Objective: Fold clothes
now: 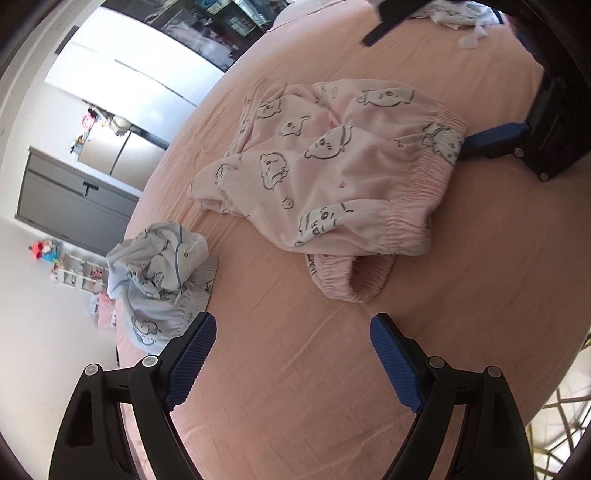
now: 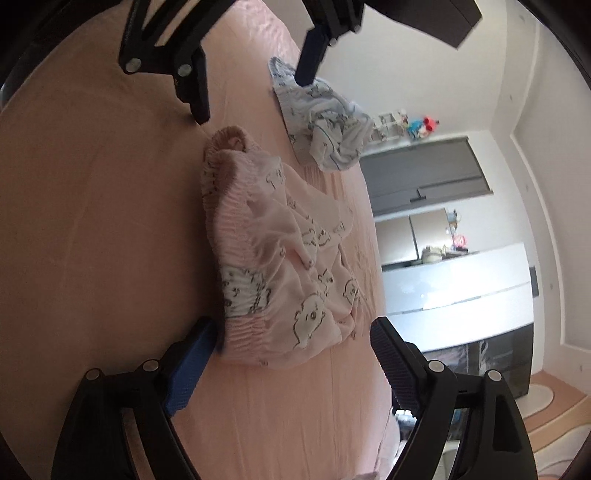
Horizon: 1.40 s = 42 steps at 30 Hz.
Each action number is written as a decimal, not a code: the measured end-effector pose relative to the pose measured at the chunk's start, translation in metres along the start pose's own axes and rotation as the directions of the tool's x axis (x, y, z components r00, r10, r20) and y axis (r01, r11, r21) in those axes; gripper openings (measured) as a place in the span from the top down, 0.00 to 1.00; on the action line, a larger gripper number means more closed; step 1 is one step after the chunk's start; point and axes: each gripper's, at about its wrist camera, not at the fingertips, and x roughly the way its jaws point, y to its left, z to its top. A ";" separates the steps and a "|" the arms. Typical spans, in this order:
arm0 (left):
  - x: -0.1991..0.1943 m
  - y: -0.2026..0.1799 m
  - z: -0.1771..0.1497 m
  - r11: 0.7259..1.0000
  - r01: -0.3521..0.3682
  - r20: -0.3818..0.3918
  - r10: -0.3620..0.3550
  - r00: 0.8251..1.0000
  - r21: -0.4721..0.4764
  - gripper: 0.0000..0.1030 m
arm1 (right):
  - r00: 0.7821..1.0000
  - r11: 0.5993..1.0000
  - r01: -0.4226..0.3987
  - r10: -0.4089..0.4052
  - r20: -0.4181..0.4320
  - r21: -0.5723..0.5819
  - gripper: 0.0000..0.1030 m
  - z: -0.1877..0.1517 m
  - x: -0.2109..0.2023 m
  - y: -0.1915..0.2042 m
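Observation:
Pink cartoon-print pants [image 1: 325, 173] lie crumpled on the pink bed sheet [image 1: 295, 387]; they also show in the right wrist view [image 2: 280, 258]. My left gripper [image 1: 293, 354] is open and empty, just short of the pants' elastic cuff [image 1: 351, 280]. My right gripper [image 2: 291, 354] is open at the waistband end [image 2: 251, 332], its left finger [image 2: 192, 362] touching the fabric edge. The right gripper's finger [image 1: 495, 134] shows beside the waistband in the left wrist view. The left gripper [image 2: 255, 81] shows at the top of the right wrist view.
A crumpled light-blue printed garment [image 1: 162, 273] lies near the bed edge, also in the right wrist view [image 2: 325, 122]. More white clothes [image 1: 458, 18] lie at the far side. Grey cabinets [image 1: 74, 199] and a white unit [image 2: 458, 280] stand beyond the bed.

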 end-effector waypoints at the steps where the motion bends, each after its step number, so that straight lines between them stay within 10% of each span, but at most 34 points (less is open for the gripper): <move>1: -0.001 -0.005 0.001 0.999 -0.019 0.009 0.019 1.000 0.033 0.17 | 1.000 0.999 -0.001 0.001 0.027 -0.036 0.17 0.000 -0.001 0.002; 7: 0.011 -0.039 0.005 0.944 -0.176 0.111 0.151 0.982 0.279 0.13 | 0.999 0.986 -0.008 0.015 0.045 -0.166 0.17 0.006 0.001 0.007; 17: 0.024 -0.025 0.024 0.954 -0.233 0.210 0.192 0.959 0.190 0.00 | 0.998 0.984 0.039 -0.047 -0.040 -0.175 0.17 0.008 0.002 0.011; 26: 0.007 -0.063 0.032 0.906 -0.267 0.354 0.144 0.924 0.329 0.34 | 0.998 0.998 0.025 -0.029 -0.061 -0.065 0.17 0.006 0.013 0.004; 31: 0.012 -0.067 0.029 0.903 -0.202 0.349 0.063 0.935 0.379 0.79 | 0.997 1.000 0.008 -0.008 -0.075 -0.005 0.17 0.005 0.020 -0.005; 38: 0.001 -0.031 0.043 0.991 0.003 0.343 -0.048 0.938 0.131 0.82 | 0.998 1.000 0.015 -0.015 -0.064 -0.012 0.17 0.004 0.021 -0.004; 42: -0.003 -0.008 0.046 0.993 0.114 0.354 -0.104 0.929 -0.009 0.82 | 0.998 1.000 0.006 -0.006 -0.055 -0.015 0.17 0.003 0.020 -0.003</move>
